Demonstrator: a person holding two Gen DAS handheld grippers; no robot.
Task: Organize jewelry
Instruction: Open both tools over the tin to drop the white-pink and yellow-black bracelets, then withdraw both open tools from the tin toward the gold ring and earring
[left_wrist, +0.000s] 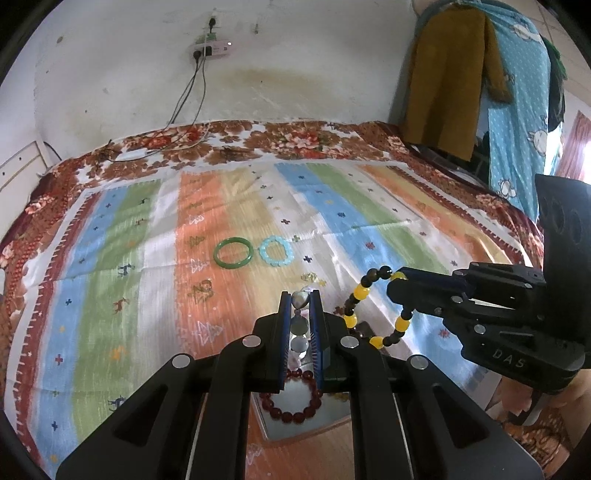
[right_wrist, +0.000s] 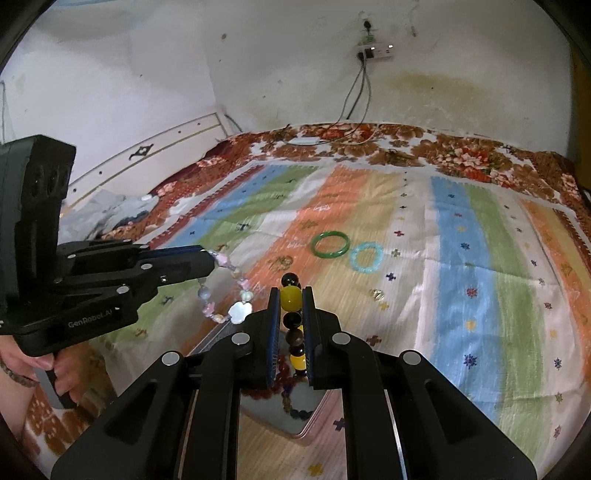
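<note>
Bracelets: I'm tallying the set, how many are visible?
5: green bangle and blue bracelet on the bedspread, pastel one in left gripper, yellow-black one in right gripper, red one in tray.

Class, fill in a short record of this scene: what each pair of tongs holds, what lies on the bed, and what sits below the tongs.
left tongs: shut on pastel shell-bead bracelet
right tongs: shut on yellow-and-black bead bracelet
on striped bedsheet: green jade bangle, light-blue bead bracelet, side by side
below tongs: dark-red bead bracelet in a tray
</note>
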